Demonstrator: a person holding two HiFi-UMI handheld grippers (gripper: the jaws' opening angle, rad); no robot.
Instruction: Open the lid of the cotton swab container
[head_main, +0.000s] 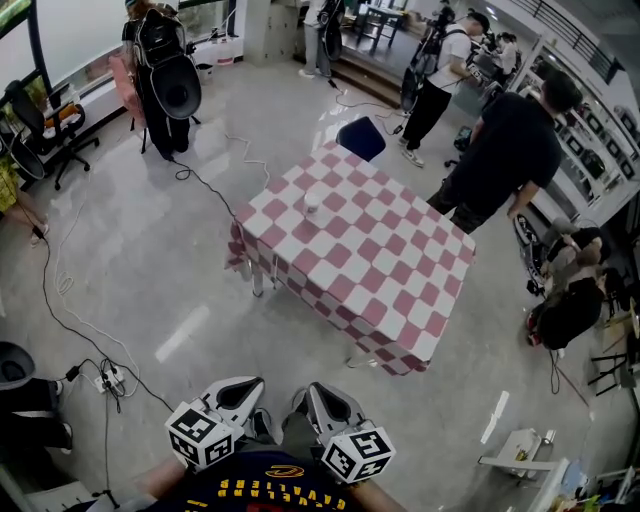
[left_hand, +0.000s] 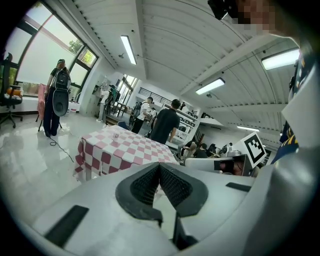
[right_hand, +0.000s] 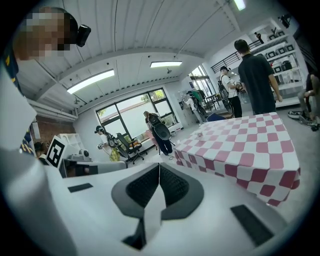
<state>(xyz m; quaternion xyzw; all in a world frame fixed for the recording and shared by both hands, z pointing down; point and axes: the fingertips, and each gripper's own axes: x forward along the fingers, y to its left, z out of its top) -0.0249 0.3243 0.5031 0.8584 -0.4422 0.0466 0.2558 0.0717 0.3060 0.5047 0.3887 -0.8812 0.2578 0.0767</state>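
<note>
Left claw (left_hand: 160, 167) pressed together, nothing in it. Right claw (right_hand: 159, 167) same, pressed together and empty. Both are held low in front of the person, well short of the tabletop (head_main: 385, 275), with bare floor between.

Cotton swab container (head_main: 312, 205) is on the tabletop's far-left part, near the far corner, well apart from both claws. It looks upright; too small to read the lid. It lies straight ahead and beyond, roughly in line with the right claw in the head view, so the right looks marginally nearer; no real difference.

Nothing else is on the tabletop. A cable (head_main: 205, 185) trails on the floor left of it. Blue chair (head_main: 361, 137) is at the far corner. Person in black (head_main: 505, 150) stands just off the right edge. The approach looks clear.
</note>
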